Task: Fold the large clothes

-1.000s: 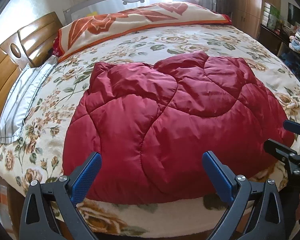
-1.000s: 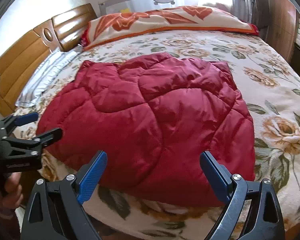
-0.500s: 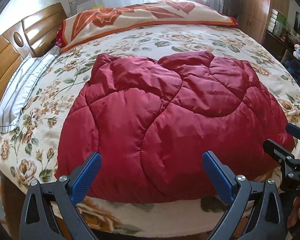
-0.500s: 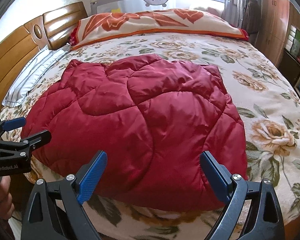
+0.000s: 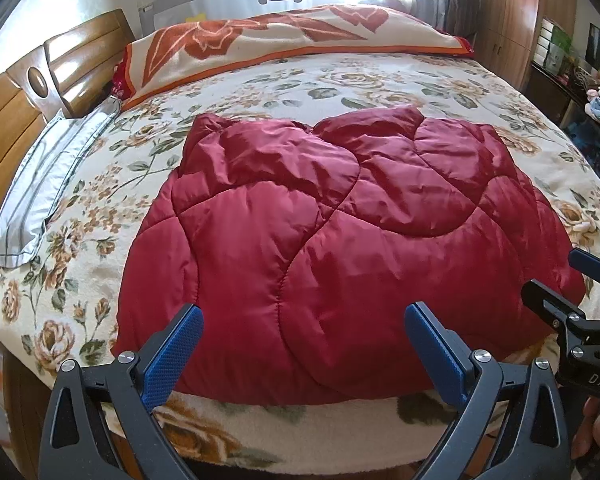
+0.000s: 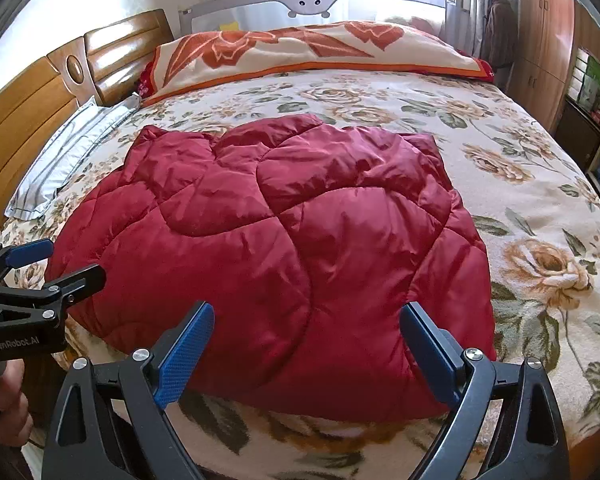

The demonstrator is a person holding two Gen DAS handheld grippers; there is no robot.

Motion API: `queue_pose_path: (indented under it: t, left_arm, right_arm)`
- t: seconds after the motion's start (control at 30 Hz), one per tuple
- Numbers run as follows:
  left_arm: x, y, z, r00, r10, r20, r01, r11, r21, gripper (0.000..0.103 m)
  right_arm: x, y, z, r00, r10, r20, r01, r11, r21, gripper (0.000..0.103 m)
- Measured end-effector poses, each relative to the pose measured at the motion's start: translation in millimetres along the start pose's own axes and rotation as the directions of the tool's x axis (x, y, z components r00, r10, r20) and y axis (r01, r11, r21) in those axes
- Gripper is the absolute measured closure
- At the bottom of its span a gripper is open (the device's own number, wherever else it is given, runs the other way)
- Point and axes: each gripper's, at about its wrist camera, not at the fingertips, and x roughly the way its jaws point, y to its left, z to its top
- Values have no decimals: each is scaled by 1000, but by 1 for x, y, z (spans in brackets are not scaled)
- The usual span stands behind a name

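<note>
A dark red quilted padded garment point(image 5: 340, 240) lies folded into a rough rectangle on the floral bedspread point(image 5: 100, 208), near the bed's front edge; it also shows in the right wrist view point(image 6: 284, 248). My left gripper point(image 5: 300, 344) is open and empty, hovering over the garment's near hem. My right gripper point(image 6: 306, 344) is open and empty over the near hem, further right. Each gripper shows in the other's view: the right one at the edge point(image 5: 560, 292), the left one at the edge point(image 6: 40, 268).
A long orange-flowered pillow point(image 5: 292, 40) lies across the far side of the bed. A striped grey pillow point(image 5: 40, 184) lies at the left by the wooden headboard point(image 5: 24, 92). Wardrobes and cluttered shelves point(image 5: 560, 52) stand to the right.
Both grippers have drawn back and risen from the garment, still open. More of the bed and the far pillow shows. The garment has not moved.
</note>
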Motion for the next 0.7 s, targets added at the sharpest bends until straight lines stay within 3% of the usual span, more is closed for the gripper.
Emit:
queue_pose_path:
  t: [0.7]
  left_arm:
    - [-2, -2, 0, 1000, -1, 1, 1, 1000, 3, 1]
  right_arm:
    - [-5, 2, 1, 1000, 10, 3, -10, 1000, 4, 8]
